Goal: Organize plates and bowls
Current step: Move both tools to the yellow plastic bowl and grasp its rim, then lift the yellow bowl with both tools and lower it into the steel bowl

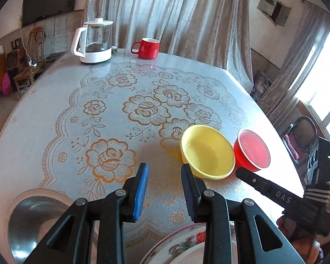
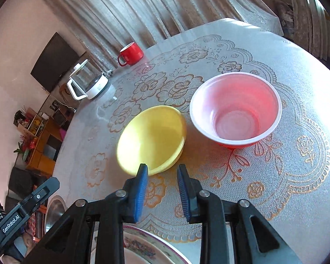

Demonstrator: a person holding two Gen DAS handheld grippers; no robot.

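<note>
1. My left gripper stands narrowly parted with nothing between its blue pads, and it hangs over bare tablecloth just short of the shallow yellow plastic bowl.
2. My right gripper is set to the same narrow gap and is also empty; its tips sit at the near rim of that yellow bowl, apparently just clear of it, though I cannot be sure from this angle.
3. I judge both tools are between grasps, angled down at the table so I can pick the next piece to stack.
4. The red plastic bowl with a pale lining stands just beside the yellow one, upright, rims close but seemingly apart. Keeping them side by side makes nesting one into the other the likely next step.
5. Beneath my grippers lie a floral-patterned ceramic plate and, to its left, a round stainless-steel dish, both at the near edge of the table, handy as a base for the stack.
6. Farther off, a glass kettle with white handle and a red mug stand at the far edge, well out of my path.
7. The only obstruction is my own tools crowding each other near the bowls.
</note>
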